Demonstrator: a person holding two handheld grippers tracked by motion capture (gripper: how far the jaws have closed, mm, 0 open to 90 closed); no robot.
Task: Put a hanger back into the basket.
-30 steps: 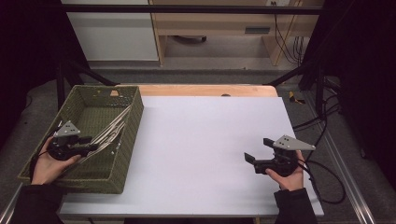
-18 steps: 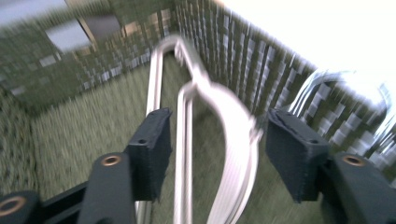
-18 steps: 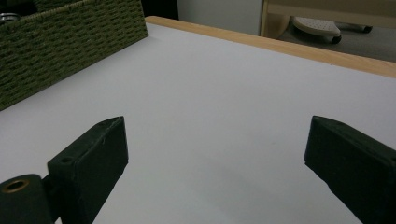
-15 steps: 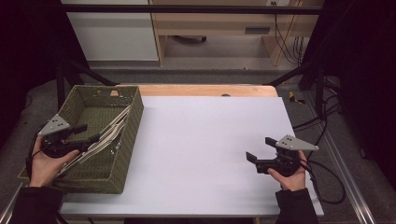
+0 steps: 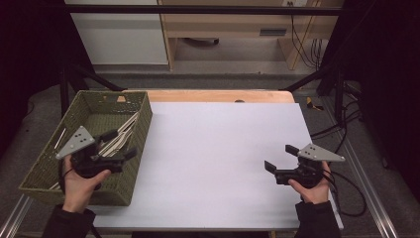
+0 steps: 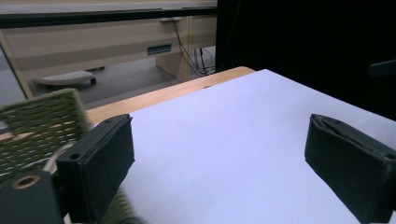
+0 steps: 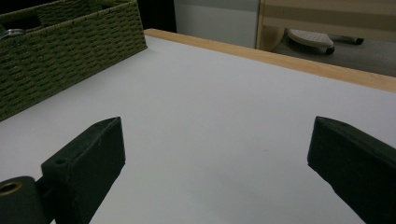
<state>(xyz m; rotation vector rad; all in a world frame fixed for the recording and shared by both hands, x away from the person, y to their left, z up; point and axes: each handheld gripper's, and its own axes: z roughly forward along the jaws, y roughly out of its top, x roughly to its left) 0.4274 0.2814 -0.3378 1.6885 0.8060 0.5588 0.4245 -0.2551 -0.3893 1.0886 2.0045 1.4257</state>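
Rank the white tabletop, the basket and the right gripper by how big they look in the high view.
1. White tabletop, by far the largest.
2. Basket, at the table's left end.
3. Right gripper, smallest.
All three lie at about the same distance from the camera, so the order is safe.
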